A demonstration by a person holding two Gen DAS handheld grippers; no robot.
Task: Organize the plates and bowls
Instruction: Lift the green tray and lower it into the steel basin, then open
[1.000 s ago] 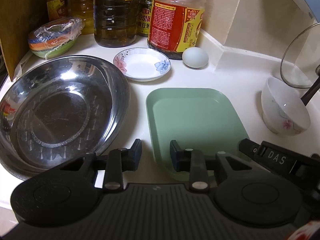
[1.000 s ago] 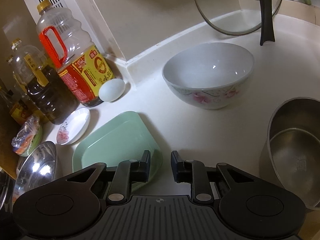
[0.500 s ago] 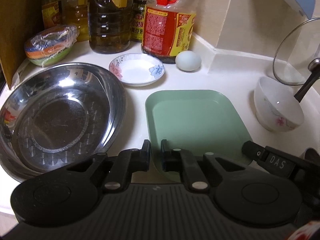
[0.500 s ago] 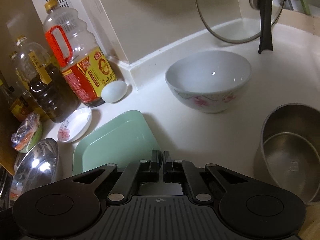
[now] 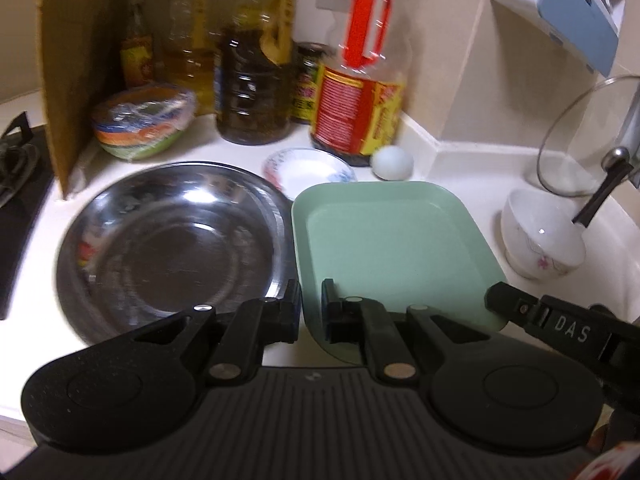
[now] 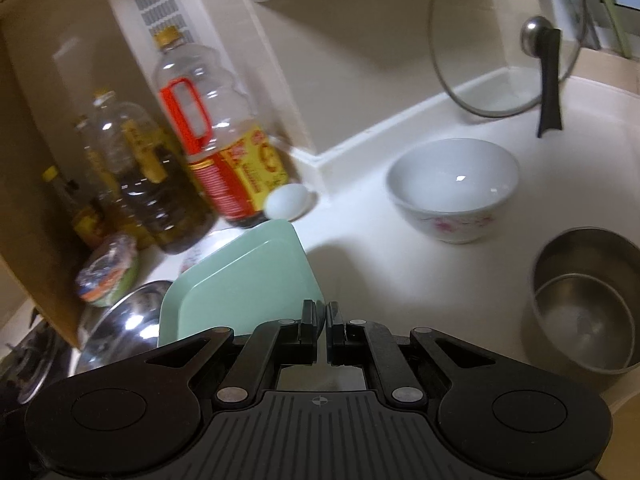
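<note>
The pale green rectangular plastic plate [image 5: 392,240] is gripped at its near rim by both grippers: the left gripper [image 5: 311,312] has its fingers clamped on the near left corner, the right gripper [image 6: 325,330] on the near right edge. The plate is seen raised off the white surface [image 6: 400,280], overlapping the small white floral saucer [image 5: 308,168], just right of the wide stainless steel basin [image 5: 172,244].
</note>
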